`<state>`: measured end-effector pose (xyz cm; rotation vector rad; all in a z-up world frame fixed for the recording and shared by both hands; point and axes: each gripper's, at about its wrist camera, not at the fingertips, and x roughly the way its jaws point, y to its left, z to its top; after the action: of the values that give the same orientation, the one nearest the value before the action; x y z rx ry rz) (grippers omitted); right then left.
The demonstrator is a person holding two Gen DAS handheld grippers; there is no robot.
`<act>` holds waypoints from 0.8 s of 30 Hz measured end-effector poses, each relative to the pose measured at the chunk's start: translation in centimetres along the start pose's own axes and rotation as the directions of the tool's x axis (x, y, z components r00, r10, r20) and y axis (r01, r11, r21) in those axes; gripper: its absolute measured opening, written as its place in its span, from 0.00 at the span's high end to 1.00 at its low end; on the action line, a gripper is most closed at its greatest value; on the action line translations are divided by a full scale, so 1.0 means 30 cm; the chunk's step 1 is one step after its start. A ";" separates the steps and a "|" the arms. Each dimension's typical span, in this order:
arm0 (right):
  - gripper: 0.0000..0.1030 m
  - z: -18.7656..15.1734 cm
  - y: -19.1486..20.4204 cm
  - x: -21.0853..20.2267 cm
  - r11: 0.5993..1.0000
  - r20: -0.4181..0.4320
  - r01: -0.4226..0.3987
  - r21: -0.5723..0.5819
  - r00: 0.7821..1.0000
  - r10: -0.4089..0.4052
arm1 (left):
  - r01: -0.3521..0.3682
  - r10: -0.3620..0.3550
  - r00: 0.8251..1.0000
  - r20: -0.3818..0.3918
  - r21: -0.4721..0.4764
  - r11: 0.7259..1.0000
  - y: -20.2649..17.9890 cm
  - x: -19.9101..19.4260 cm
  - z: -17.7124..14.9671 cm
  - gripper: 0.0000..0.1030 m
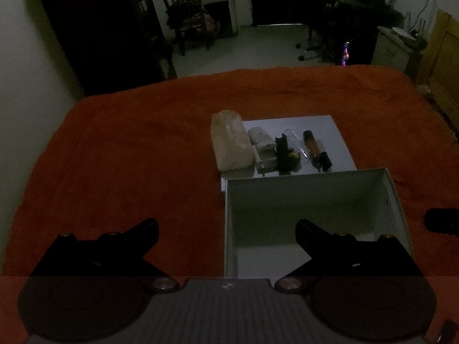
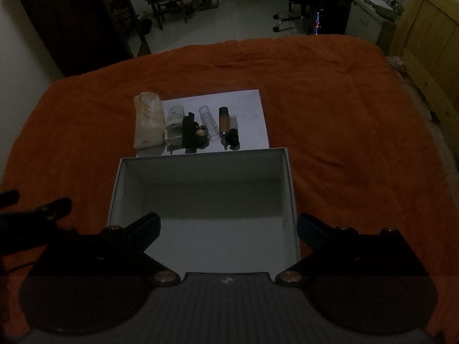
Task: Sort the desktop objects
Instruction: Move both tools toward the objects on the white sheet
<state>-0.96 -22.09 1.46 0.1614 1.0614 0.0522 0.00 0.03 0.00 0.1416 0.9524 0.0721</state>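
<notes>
An open white box (image 2: 126, 177) (image 1: 396, 195) stands empty on the orange cloth. Behind it a white sheet (image 2: 246, 106) (image 1: 341, 140) carries a row of small objects: a pale wrapped packet (image 2: 147, 123) (image 1: 229, 143), a white item (image 2: 175, 123) (image 1: 262, 140), a black figure (image 2: 189, 132) (image 1: 282, 150), a clear tube (image 2: 209, 121), an amber bottle (image 2: 223, 120) (image 1: 311, 144). My left gripper (image 1: 226, 230) is open and empty over the box's left edge. My right gripper (image 2: 228, 226) is open and empty above the box's near side.
The orange cloth (image 2: 344, 114) covers the whole table. The left gripper's fingers (image 2: 43, 209) show at the right view's left edge. Beyond the table are a wooden chair (image 1: 186, 14), an office chair (image 1: 312, 43) and a yellow cabinet (image 2: 430, 34).
</notes>
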 end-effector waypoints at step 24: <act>0.00 0.031 -0.076 0.075 0.999 0.029 -0.026 0.047 0.999 0.025 | 0.031 -0.030 0.999 -0.021 0.058 0.998 0.048 0.045 0.045 0.00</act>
<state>0.85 -24.18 -0.40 0.2182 1.0326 0.0473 1.88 1.49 -0.08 0.1802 0.9765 0.0180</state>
